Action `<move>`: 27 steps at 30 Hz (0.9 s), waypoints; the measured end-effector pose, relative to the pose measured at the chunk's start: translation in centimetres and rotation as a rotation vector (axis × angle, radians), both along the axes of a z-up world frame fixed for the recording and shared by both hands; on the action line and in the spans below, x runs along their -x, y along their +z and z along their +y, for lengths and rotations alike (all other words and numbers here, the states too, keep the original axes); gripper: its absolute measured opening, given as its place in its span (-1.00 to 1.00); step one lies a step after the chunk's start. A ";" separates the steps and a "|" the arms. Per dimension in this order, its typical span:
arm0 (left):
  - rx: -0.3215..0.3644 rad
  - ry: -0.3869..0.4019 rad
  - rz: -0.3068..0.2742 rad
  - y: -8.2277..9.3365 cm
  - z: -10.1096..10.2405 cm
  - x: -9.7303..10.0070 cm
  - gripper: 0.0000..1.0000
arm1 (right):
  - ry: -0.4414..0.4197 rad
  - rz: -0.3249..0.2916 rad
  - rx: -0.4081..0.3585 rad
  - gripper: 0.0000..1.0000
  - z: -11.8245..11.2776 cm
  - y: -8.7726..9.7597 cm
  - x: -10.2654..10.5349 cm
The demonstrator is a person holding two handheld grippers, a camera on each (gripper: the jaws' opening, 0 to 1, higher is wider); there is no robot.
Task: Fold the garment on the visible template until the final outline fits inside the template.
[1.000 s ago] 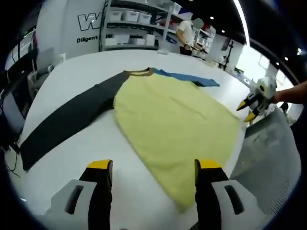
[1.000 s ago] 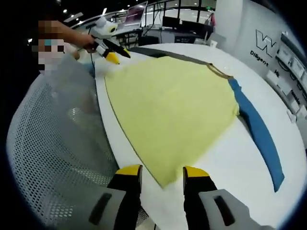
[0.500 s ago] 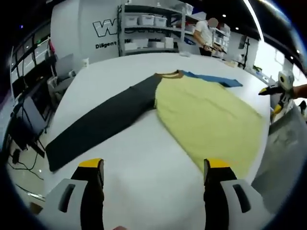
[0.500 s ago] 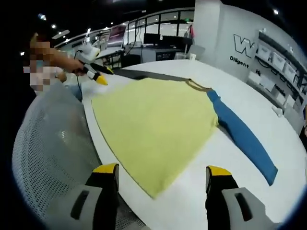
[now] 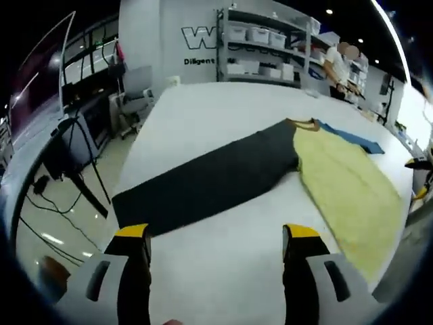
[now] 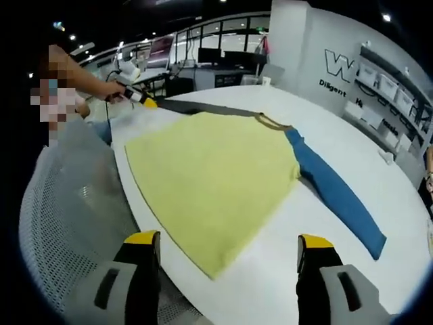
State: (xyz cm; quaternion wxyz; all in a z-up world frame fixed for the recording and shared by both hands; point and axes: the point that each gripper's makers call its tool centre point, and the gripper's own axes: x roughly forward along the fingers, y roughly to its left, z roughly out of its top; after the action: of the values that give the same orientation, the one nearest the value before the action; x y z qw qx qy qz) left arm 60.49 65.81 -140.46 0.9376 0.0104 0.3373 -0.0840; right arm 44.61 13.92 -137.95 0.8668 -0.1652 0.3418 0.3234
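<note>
Long-sleeved shirt (image 6: 216,179) lies flat, unfolded on white tabletop (image 5: 203,101); both grippers' jaws apart, empty. Next, probably grasp the dark sleeve (image 5: 206,179).

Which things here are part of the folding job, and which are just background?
Job:
yellow garment body
dark sleeve
blue sleeve
left gripper, open
right gripper, open
white table

Background:
shelves with bins
office chair
mesh panel

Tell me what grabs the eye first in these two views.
The garment's yellow body spreads flat across the white table. A blue sleeve runs out one side, a dark sleeve the other. Both grippers, left and right, hover open at the table edge.
</note>
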 end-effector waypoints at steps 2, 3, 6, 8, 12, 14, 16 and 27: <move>0.002 0.018 0.000 -0.1 0.7 -0.2 0.46 | -0.009 0.001 -0.002 0.62 0.0 0.0 0.0; 0.003 0.027 0.001 -0.1 1.0 -0.3 0.44 | -0.014 0.002 -0.002 0.61 0.0 0.0 0.1; -0.002 0.036 0.004 -0.5 1.8 -0.6 0.40 | -0.024 0.005 0.003 0.61 -0.1 0.0 0.1; -0.015 0.036 0.013 -1.0 2.2 -0.8 0.37 | -0.029 0.005 0.005 0.60 -0.1 0.1 0.1; -0.022 0.041 0.014 -1.2 2.6 -1.2 0.31 | -0.037 0.009 0.015 0.60 -0.3 0.0 0.2; -0.023 0.045 0.015 -1.5 3.1 -1.5 0.27 | -0.043 0.013 0.016 0.59 -0.3 0.0 0.2; -0.029 0.049 0.015 -1.6 3.4 -1.6 0.20 | -0.045 0.016 0.019 0.59 -0.4 -0.1 0.3; 0.008 0.208 0.028 -2.2 7.4 -1.6 -0.20 | -0.038 0.043 0.048 0.56 -0.4 -0.2 0.8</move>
State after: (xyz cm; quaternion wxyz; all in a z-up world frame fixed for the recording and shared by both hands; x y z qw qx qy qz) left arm 62.08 73.18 -142.63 0.9365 -0.0295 0.3492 0.0121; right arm 43.83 13.48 -138.15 0.8610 -0.1725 0.3713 0.3018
